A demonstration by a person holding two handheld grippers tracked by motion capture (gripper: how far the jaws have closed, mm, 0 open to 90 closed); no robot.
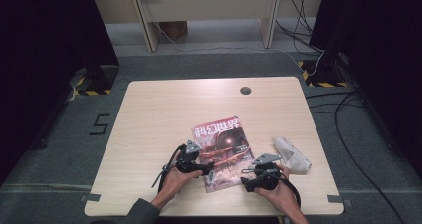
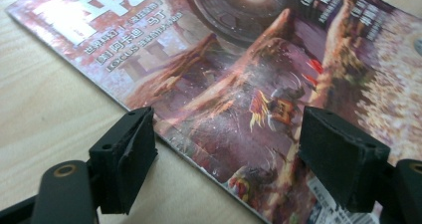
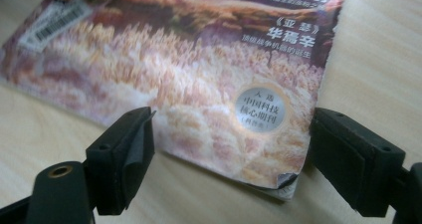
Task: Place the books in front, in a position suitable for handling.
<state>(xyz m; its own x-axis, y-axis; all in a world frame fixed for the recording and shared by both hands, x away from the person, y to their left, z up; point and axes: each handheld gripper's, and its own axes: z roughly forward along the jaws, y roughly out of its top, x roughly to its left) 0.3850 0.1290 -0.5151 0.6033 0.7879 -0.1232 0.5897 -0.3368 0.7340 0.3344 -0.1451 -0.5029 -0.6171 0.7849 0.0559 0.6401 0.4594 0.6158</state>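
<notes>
- A magazine [image 1: 222, 152] is lying closed and flat on the near half of the wooden table [image 1: 159, 114], cover up, its red title at the far end and its bottom edge toward the person.
- The left gripper [image 1: 208, 168] is hovering at the magazine's left edge near the lower corner; in the left gripper view its jaws are standing wide, one pad over bare wood and the other over the cover [image 2: 239, 84], with nothing pinched between them.
- The right gripper [image 1: 245, 173] is sitting at the lower right corner [image 3: 283, 181], which is curling up slightly and looking worn; its jaws are also gaping wide, straddling that corner without pressing on it.
- A crumpled white cloth [image 1: 292, 155] is lying just beside the right hand, apart from the magazine.
- Judging from this, the likely trouble is a pad catching only the top cover sheet: the glossy paper could be sliding, creasing or tearing at the already frayed corner.
- With the other gripper not holding the magazine down, a push at the edge could be shoving the whole thing across the table rather than lifting a page.
</notes>
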